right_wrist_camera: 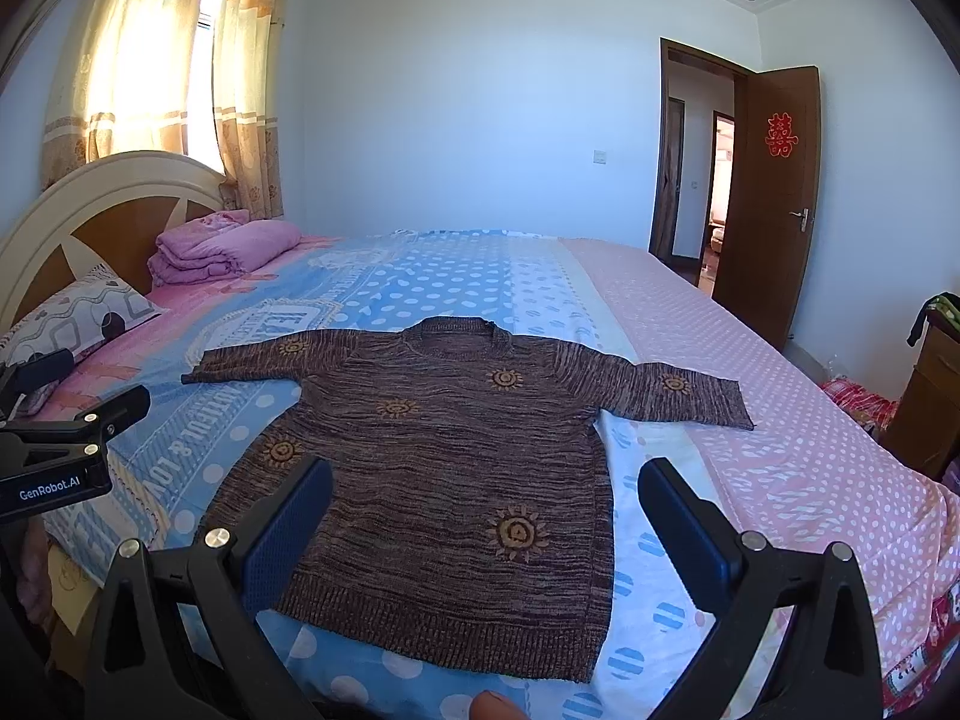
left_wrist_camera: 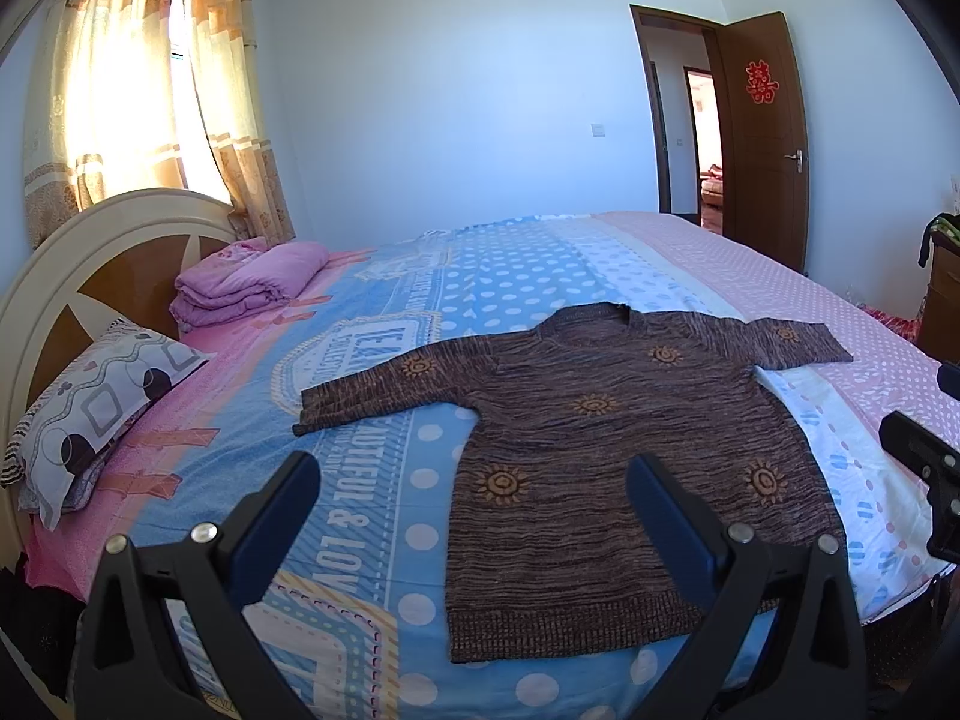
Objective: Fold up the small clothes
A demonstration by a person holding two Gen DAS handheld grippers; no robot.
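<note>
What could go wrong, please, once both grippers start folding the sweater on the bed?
1. The brown knit sweater has its hem near the bed edge; a careless pull may drag it off.
2. The left gripper and right gripper hover open and close together, so they might collide.

Both wrist views looked from near bed edge, above it, toward far white wall; left view sat further left. Shared: flat brown knitted sweater (left_wrist_camera: 606, 456) (right_wrist_camera: 444, 474), open brown door (left_wrist_camera: 765, 138) (right_wrist_camera: 771, 198).
</note>
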